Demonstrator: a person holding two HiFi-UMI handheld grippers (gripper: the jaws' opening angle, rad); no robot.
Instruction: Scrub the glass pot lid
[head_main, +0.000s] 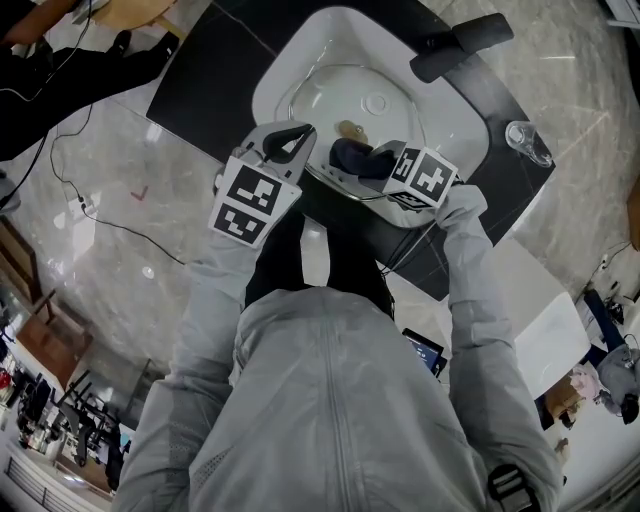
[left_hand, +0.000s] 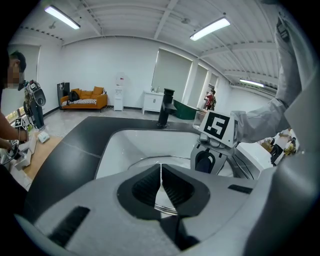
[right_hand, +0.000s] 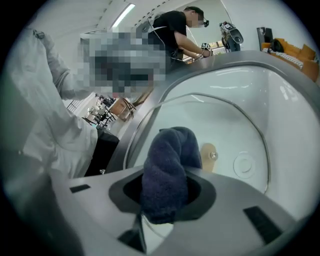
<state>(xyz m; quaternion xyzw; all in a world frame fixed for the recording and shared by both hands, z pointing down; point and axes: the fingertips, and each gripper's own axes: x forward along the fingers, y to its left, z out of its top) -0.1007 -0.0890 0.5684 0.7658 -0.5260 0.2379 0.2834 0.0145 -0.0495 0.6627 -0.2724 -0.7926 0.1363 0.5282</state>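
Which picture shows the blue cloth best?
The right gripper view: the blue cloth fills the middle, clamped in the right gripper. The head view shows it small, by the glass pot lid. The left gripper view shows only a dark bit.

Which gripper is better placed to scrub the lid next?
Right: the right gripper is shut on the dark blue cloth over the round glass pot lid; the left gripper only clamps its rim.

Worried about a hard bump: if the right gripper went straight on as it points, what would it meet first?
The right gripper's blue cloth would likely touch the glass lid first; depth is unclear.
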